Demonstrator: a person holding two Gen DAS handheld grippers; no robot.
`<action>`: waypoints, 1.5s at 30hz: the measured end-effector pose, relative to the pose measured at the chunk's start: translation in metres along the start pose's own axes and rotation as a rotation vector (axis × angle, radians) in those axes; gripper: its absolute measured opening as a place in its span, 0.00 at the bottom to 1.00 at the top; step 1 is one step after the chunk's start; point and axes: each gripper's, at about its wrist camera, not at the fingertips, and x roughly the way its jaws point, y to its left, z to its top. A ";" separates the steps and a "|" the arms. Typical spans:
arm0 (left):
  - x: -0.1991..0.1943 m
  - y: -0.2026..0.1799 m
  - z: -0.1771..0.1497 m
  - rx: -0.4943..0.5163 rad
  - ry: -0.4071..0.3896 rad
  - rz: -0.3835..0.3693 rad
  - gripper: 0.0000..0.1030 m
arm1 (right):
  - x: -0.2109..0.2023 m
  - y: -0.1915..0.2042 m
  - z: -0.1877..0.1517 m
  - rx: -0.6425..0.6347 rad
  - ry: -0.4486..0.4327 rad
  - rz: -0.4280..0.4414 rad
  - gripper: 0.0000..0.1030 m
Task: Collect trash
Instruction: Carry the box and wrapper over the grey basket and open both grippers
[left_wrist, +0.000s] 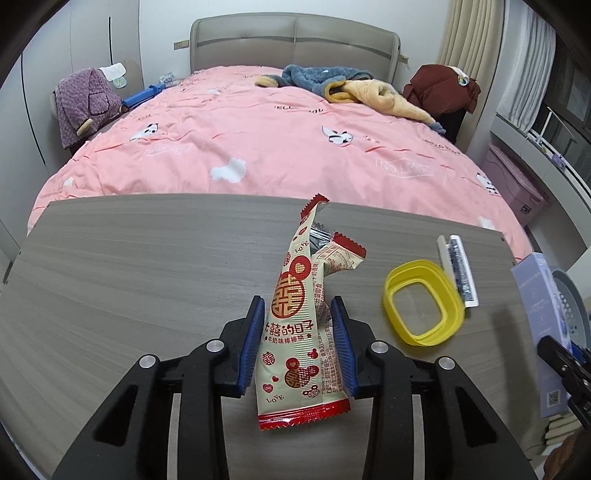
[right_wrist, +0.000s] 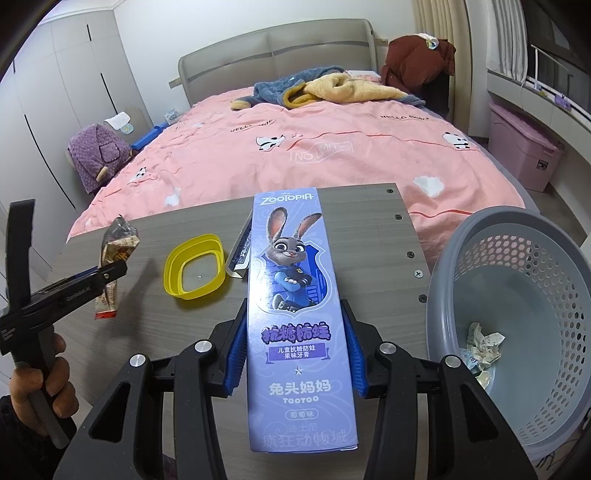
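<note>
Behind the grey table (right_wrist: 147, 332) stretches a pink bed (left_wrist: 258, 147). Her right gripper (right_wrist: 293, 350) clamps the purple toothpaste box (right_wrist: 295, 295), its long axis running forward along the fingers, with the grey basket (right_wrist: 554, 387) just to its right. Her left gripper (left_wrist: 297, 343), farther from it, pinches a snack wrapper (left_wrist: 295, 314) upright.

We see a grey wood-grain table (left_wrist: 129, 266) carrying a yellow lid (left_wrist: 423, 304) beside a small flat packet (left_wrist: 458, 269).

The room is bright and evenly lit, shadows are soft, and edges bend round with dark corners.
</note>
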 end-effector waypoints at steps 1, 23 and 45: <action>-0.005 -0.001 0.000 0.002 -0.009 -0.005 0.35 | -0.001 0.000 0.000 0.000 -0.002 0.001 0.43; -0.052 -0.175 -0.007 0.236 -0.057 -0.276 0.35 | -0.057 -0.101 -0.008 0.145 -0.101 -0.125 0.43; -0.027 -0.340 -0.039 0.507 0.036 -0.378 0.35 | -0.076 -0.217 -0.038 0.308 -0.069 -0.260 0.43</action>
